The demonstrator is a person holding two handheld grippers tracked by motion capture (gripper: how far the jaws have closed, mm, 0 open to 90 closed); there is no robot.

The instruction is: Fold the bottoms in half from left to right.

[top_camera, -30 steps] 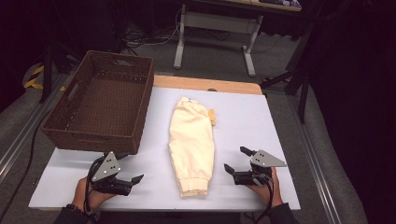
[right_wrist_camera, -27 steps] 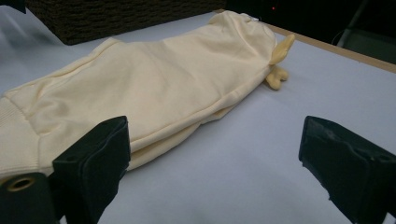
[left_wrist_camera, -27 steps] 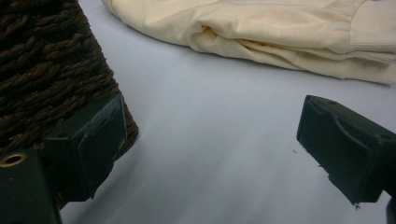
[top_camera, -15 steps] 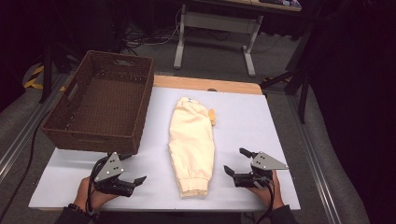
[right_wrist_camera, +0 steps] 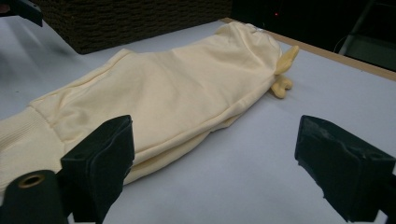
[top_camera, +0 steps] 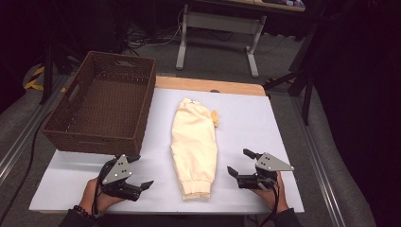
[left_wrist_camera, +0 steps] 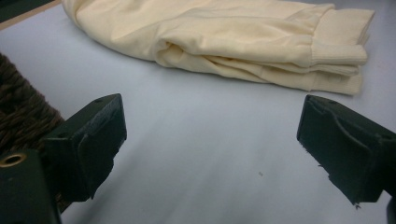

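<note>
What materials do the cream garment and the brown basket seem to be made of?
The garment looks like soft knit cotton or fleece, matte, with ribbed cuffs. The basket looks like woven wicker or rattan, dark brown, with a rough braided surface; it could be an imitation.

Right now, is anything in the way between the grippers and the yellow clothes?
No. Bare white table lies between the left gripper and the folded cream garment, and between the right gripper and it. Both grippers are open. The basket sits off to the left.
</note>
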